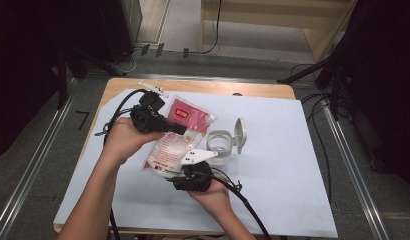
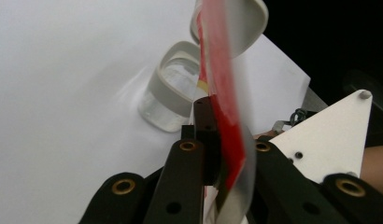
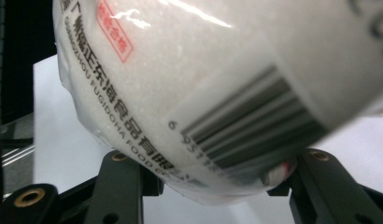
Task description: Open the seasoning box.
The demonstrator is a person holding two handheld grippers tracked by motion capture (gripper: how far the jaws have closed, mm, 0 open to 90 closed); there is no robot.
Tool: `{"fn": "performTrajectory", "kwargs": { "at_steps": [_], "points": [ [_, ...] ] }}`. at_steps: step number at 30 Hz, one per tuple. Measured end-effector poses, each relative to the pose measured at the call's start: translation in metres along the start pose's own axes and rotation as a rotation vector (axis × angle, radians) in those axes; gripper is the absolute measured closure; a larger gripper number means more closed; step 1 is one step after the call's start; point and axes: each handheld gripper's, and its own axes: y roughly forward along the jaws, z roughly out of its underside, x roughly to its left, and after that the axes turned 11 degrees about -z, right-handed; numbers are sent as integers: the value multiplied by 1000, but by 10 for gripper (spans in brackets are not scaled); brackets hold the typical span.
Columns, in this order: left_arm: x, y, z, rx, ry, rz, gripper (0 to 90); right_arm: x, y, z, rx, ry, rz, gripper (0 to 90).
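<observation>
A clear plastic bag of white granules (image 1: 169, 148) with a red top is held tilted over the table between my two grippers. My left gripper (image 1: 181, 129) is shut on the bag's red upper edge (image 2: 218, 70), which runs thin between its jaws. My right gripper (image 1: 176, 172) comes from below, and the bag's bulging bottom (image 3: 203, 84), with its barcode, sits wedged between its jaws. A clear jar (image 1: 219, 146) with a white collar stands just right of the bag, its flip lid (image 1: 240, 131) standing open. In the left gripper view the jar (image 2: 173, 93) lies just beyond the jaws.
A white sheet (image 1: 283, 165) covers most of the wooden table (image 1: 203, 87). Black cables trail from both grippers, one across the sheet's front (image 1: 245, 202). Metal floor rails (image 1: 350, 165) flank the table, with dark curtains at both sides.
</observation>
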Motion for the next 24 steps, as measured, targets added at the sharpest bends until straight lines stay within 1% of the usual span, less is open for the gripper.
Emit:
{"fn": "performTrajectory", "kwargs": {
  "at_steps": [1,2,3,4,6,7,8,9,10,11,12,14,15,16,17,18,19,20,23,24],
  "points": [
    [-2,0,-1,-1,3,10,900,0,0,0,0,0,0,522],
    [-6,0,-2,-5,4,28,900,6,-1,-2,19,-7,11,529],
    [-8,0,-3,-9,11,26,900,9,-1,-3,21,-20,21,531],
    [-9,-1,-3,-11,9,26,900,12,-2,-4,21,-29,30,537],
    [-11,-2,-4,-15,2,30,900,14,-3,-5,21,-35,32,538],
    [-14,-3,-5,-31,-4,31,900,17,-5,-7,6,-29,31,537],
    [-14,-3,-5,-31,-4,31,900,18,-6,-7,-5,-20,28,531],
    [-16,-2,-6,-45,-21,30,900,19,-6,-8,-14,-11,31,516],
    [-16,-2,-6,-52,-21,27,900,20,-6,-8,-27,5,31,483],
    [-17,-1,-7,-53,-28,13,900,20,-6,-8,-33,21,24,452],
    [-17,-1,-7,-49,-31,4,900,21,-6,-8,-35,29,29,444],
    [-16,0,-7,-54,-48,8,900,21,-6,-8,-39,34,37,445],
    [-16,0,-7,-46,-53,7,900,22,-5,-8,-42,41,44,446],
    [-15,2,-6,-51,-60,17,900,22,-5,-8,-45,47,46,446],
    [-15,3,-6,-36,-54,19,900,23,-4,-8,-48,56,41,455],
    [-15,4,-6,-22,-41,20,898,23,-4,-8,-50,69,23,518],
    [-15,5,-6,-21,-36,27,893,23,-4,-7,-58,71,1,543],
    [-15,4,-5,-15,-32,23,888,23,-5,-6,-71,75,-14,556],
    [-13,5,-5,-18,-35,30,874,23,-7,-4,-77,66,-16,570],
    [-13,5,-5,-16,-39,44,867,23,-8,-4,-85,66,-20,574]
  ]
}}
